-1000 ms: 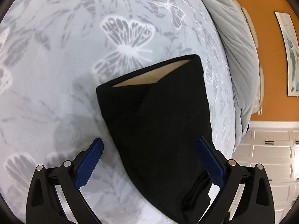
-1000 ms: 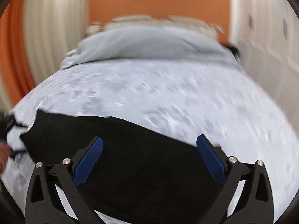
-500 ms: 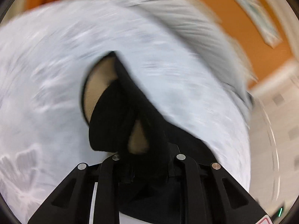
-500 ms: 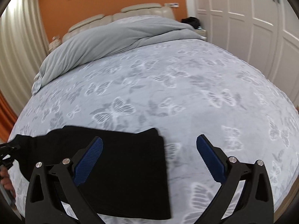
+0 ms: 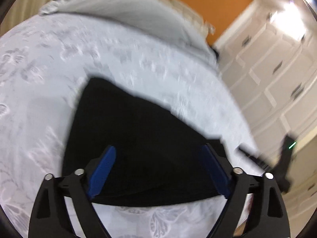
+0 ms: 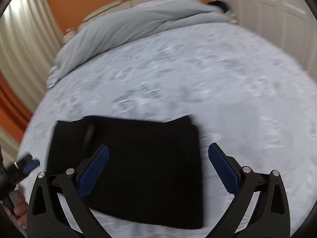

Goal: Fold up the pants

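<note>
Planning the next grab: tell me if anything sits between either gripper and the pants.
Nothing visible does. The black pants lie folded on the bedspread, right under the open right gripper. The open left gripper also hangs directly over them, with bare fabric between its fingers.

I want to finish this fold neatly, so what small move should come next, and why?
Probably lift both grippers clear and stop. The pants already lie as a compact black rectangle on the bedspread, and the left gripper and right gripper both hang open, gripping nothing. Blur hides any small wrinkles worth smoothing.
</note>
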### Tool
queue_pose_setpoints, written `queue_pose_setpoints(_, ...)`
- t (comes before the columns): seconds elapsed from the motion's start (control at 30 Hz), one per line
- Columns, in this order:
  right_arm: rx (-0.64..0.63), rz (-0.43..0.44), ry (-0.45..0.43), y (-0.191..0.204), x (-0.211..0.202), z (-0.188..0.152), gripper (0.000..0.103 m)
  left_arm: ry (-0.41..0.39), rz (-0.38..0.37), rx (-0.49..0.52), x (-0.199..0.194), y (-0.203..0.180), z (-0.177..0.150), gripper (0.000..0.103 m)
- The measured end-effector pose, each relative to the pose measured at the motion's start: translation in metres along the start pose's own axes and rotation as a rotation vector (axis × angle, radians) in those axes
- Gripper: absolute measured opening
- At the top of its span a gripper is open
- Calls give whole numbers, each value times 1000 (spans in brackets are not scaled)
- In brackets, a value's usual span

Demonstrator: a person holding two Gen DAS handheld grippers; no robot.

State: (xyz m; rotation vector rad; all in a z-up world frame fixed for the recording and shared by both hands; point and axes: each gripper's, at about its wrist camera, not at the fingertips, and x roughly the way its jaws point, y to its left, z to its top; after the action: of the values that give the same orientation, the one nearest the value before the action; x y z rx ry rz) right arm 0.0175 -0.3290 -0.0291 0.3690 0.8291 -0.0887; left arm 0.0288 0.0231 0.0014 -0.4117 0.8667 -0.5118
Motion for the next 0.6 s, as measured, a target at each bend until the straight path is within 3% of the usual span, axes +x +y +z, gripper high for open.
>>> queue_pose_setpoints(0.07,18,124,70,17,16,-5,98,-84,15,-21,-25,13,15,92)
queue_pose_setpoints(0.2,75,319,228,52,55,-22,98,-119,107,-95,-39,39,34,92)
queue_pose_setpoints(0.37,98,384,319,87,89,-37,98,-82,196,-175,-46,75,37,92)
queue_pose_setpoints(0.5,100,379,299,107,97,-40,98,-114,316,-86,-57,76,31,92)
queue_pose_setpoints(0.6,106,437,301,123,103,-43,98,-109,346,-31,-59,78,23,92)
